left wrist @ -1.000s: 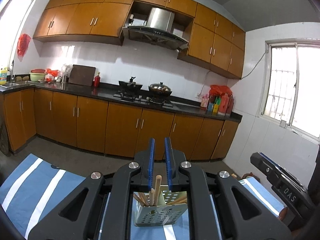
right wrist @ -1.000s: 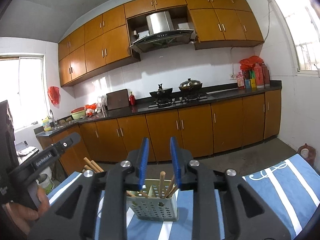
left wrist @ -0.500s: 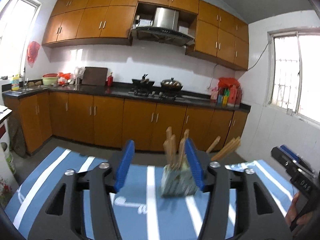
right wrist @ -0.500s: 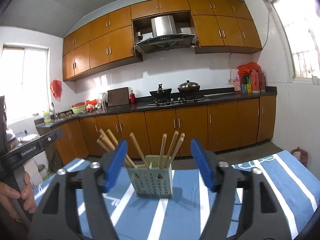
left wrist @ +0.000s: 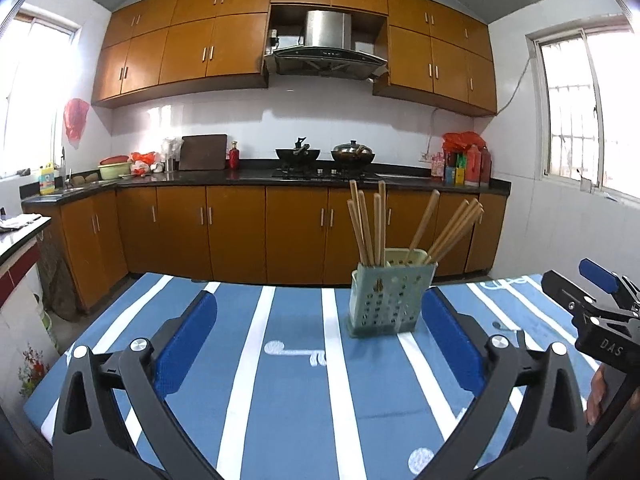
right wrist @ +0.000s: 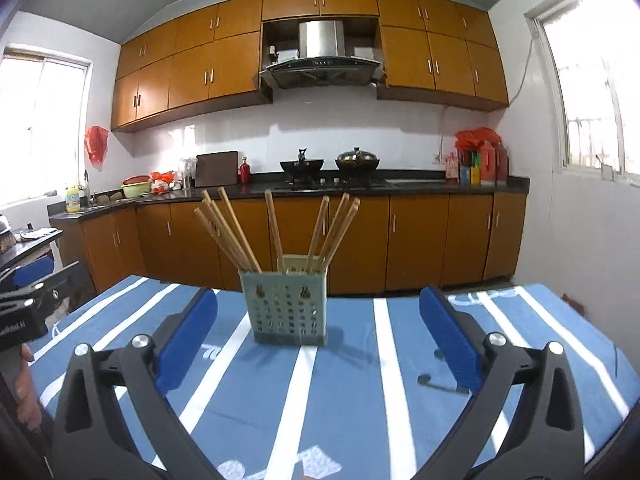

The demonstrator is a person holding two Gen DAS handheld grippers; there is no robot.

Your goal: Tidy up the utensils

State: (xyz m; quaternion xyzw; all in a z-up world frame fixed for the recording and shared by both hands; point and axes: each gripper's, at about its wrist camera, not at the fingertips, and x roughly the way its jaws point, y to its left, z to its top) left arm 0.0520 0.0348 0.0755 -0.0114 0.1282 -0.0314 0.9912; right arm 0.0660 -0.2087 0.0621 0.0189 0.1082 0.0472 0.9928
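**Two low wrist views over one table**

Each camera sits behind its own fingers, looking nearly level across the striped tablecloth toward the kitchen cabinets. Both share the chopstick holder, beyond the right finger in the left view and between the fingers in the right.

A second ago both tools are nearly shut, raised, with the chopstick holder low between their fingers. Now the left tool and right tool sit lower over the striped desk, jaws opening wide, nothing between them; the holder stands farther ahead.
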